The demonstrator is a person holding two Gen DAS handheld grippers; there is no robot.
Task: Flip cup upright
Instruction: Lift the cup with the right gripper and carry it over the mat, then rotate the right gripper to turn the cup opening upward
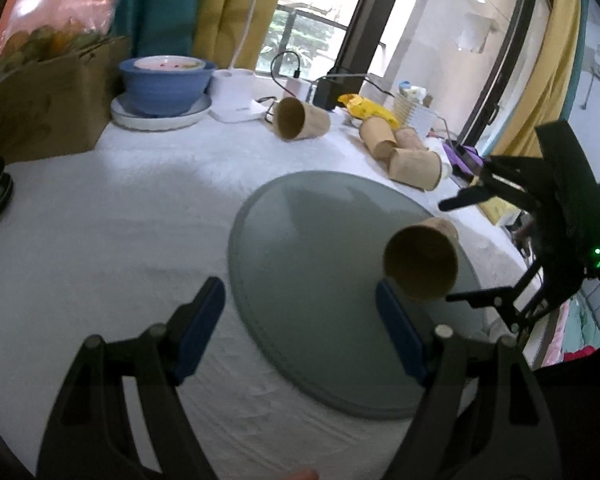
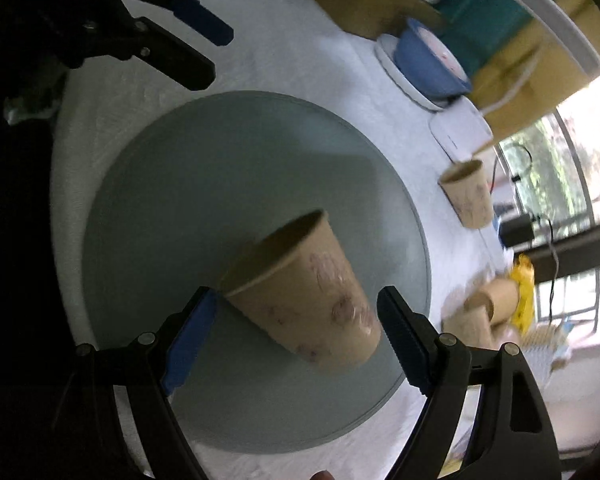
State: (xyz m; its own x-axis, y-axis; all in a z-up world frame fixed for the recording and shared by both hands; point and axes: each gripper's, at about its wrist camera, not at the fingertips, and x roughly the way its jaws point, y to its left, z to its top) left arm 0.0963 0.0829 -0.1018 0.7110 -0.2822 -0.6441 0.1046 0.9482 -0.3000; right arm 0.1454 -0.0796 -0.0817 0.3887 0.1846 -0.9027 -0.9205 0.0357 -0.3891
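A brown paper cup [image 1: 420, 262] lies on its side on the round grey glass plate [image 1: 320, 248], mouth toward my left gripper. In the right wrist view the cup [image 2: 308, 292] lies between my right gripper's open fingers, not touching either pad. My right gripper [image 2: 296, 320] is open around it and shows at the right in the left wrist view [image 1: 456, 252]. My left gripper [image 1: 300, 320] is open and empty above the plate's near edge.
More brown cups lie on the white cloth: one [image 1: 300, 118] at the back, several [image 1: 404, 152] at the right. A blue bowl [image 1: 166, 84] on a plate, a cardboard box [image 1: 40, 100], a white lamp base [image 1: 236, 98] and cables stand at the back.
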